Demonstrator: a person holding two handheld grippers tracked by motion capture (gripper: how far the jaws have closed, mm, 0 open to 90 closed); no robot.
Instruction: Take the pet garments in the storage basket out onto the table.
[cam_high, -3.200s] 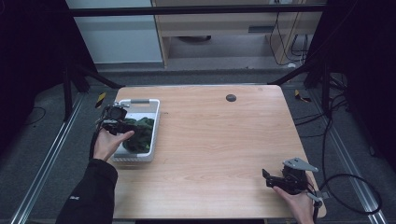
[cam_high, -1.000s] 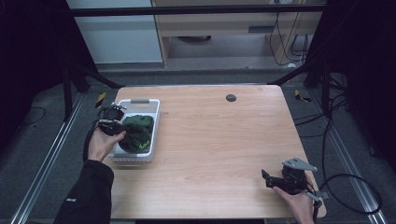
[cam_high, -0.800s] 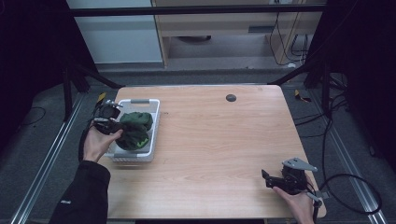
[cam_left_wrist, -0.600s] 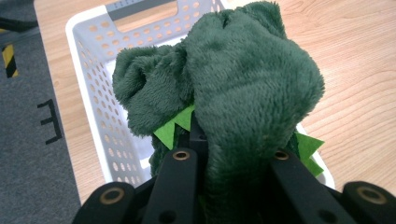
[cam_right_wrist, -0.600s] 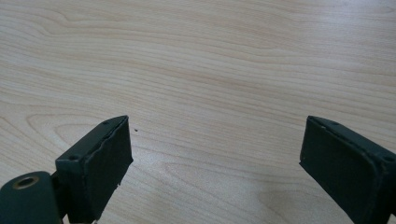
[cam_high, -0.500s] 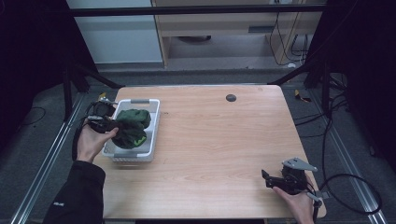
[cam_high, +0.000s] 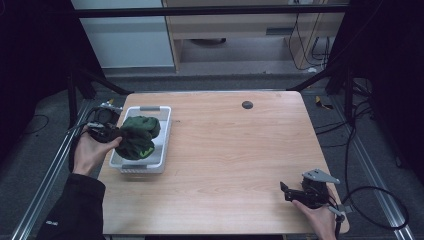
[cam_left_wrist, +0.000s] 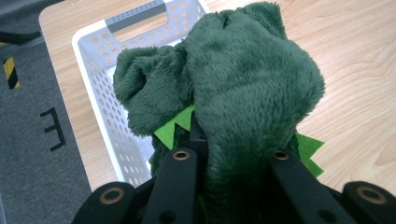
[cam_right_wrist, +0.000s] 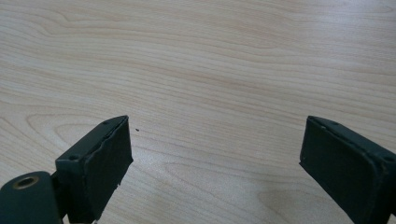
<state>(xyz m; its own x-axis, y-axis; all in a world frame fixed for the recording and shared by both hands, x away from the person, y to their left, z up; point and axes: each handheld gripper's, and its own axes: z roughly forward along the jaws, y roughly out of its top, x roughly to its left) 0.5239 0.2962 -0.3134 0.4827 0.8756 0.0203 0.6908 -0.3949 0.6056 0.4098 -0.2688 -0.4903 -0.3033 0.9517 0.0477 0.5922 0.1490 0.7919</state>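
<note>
Over white basket (cam_high: 159, 145): fuzzy green plush (cam_left_wrist: 243, 88)

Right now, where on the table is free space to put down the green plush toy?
The wide wood between the white basket and the right gripper is bare, apart from a small dark disc near the far edge. It is crowded only at the basket, where the left gripper holds the plush toy.

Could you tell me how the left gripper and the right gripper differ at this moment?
The left gripper is shut on the green plush toy, held above the white basket; the right gripper has its jaws wide apart with nothing between them. The left sits at the table's left edge, the right low at its near right corner. Both have black jaws and are hand-held.
</note>
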